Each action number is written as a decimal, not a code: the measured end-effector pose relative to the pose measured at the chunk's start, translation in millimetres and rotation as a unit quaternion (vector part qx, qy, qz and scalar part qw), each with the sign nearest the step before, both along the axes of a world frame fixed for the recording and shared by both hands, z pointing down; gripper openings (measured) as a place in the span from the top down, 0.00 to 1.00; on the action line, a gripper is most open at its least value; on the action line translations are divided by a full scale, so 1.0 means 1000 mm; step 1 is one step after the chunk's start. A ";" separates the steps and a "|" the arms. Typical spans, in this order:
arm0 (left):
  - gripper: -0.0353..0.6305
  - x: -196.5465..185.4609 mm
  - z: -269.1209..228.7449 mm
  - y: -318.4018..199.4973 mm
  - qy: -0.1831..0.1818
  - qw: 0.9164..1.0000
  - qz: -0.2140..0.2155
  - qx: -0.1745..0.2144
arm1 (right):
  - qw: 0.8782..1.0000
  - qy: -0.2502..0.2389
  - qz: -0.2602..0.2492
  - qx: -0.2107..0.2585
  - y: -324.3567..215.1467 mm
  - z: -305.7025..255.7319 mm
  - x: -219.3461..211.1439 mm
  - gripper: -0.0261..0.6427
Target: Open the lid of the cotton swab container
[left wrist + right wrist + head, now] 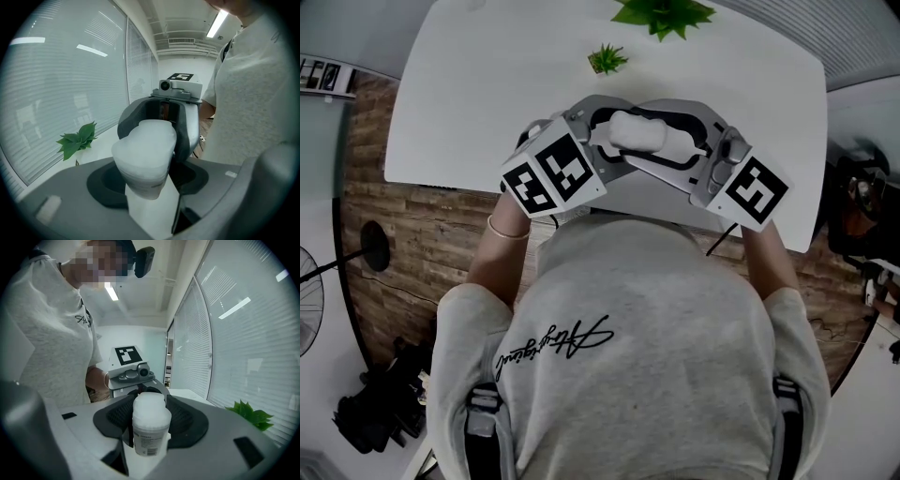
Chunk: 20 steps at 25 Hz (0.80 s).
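While both grippers meet above the white table (469,94), the cotton swab container (642,131) hangs level between them.
We see the left gripper (149,180) tilted downward and the right gripper (151,420) nearly level, facing each other, each with its jaws clamped on one end of the container. It is a frosted, translucent plastic cylinder; the label (146,440) at the right-hand end carries a barcode and print too small to read.

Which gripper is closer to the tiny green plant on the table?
Left. The left gripper is just on the person's side of the tiny plant; the right gripper is farther off to the right.
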<state>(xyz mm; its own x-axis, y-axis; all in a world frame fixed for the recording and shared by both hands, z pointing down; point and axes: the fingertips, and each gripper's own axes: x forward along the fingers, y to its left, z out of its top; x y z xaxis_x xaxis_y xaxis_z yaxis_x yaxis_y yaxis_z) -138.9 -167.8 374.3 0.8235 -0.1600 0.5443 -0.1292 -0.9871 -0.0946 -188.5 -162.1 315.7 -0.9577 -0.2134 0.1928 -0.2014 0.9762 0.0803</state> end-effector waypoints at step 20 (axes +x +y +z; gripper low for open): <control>0.58 -0.013 -0.004 0.016 -0.008 1.000 0.019 -0.001 | 0.987 -0.086 -0.032 -0.135 0.006 -0.013 -0.007 0.64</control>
<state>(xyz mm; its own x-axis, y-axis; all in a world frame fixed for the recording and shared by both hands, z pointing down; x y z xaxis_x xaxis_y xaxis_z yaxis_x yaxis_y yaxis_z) -151.6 -151.6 370.3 0.8201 -0.1275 0.5579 -0.0906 -0.9915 -0.0934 -195.6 -155.6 302.6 -0.9911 -0.1139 0.0684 -0.1261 0.9686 -0.2141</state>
